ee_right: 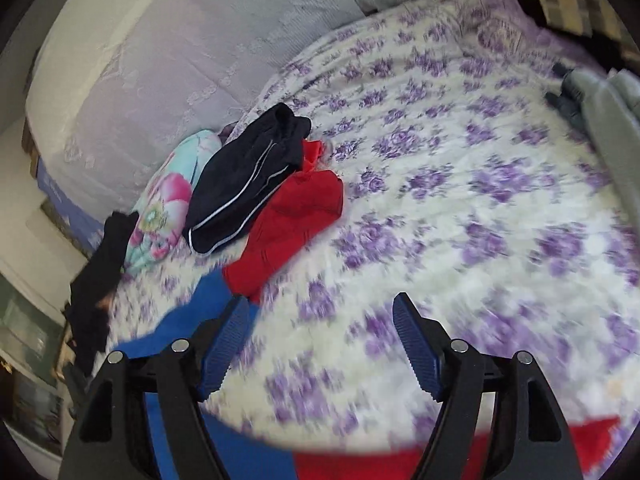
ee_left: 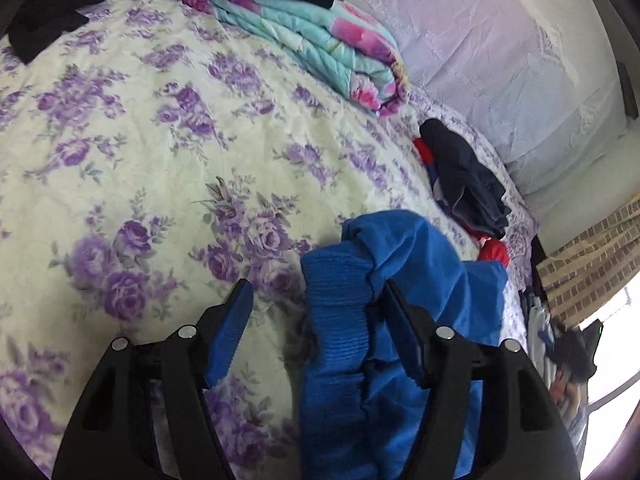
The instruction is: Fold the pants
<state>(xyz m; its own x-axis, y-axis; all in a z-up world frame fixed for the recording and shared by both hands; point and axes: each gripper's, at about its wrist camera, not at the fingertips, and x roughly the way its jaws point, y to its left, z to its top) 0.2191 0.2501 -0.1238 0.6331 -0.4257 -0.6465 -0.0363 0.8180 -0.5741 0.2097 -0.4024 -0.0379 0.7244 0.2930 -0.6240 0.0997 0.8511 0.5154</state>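
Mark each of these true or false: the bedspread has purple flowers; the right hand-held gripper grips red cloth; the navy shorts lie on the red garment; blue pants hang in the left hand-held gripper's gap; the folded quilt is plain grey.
1. True: the bedspread has purple flowers.
2. False: the right hand-held gripper is open and grips nothing.
3. True: the navy shorts overlap the red garment.
4. True: blue pants lie between the open fingers of the left hand-held gripper.
5. False: the folded quilt is turquoise and pink.
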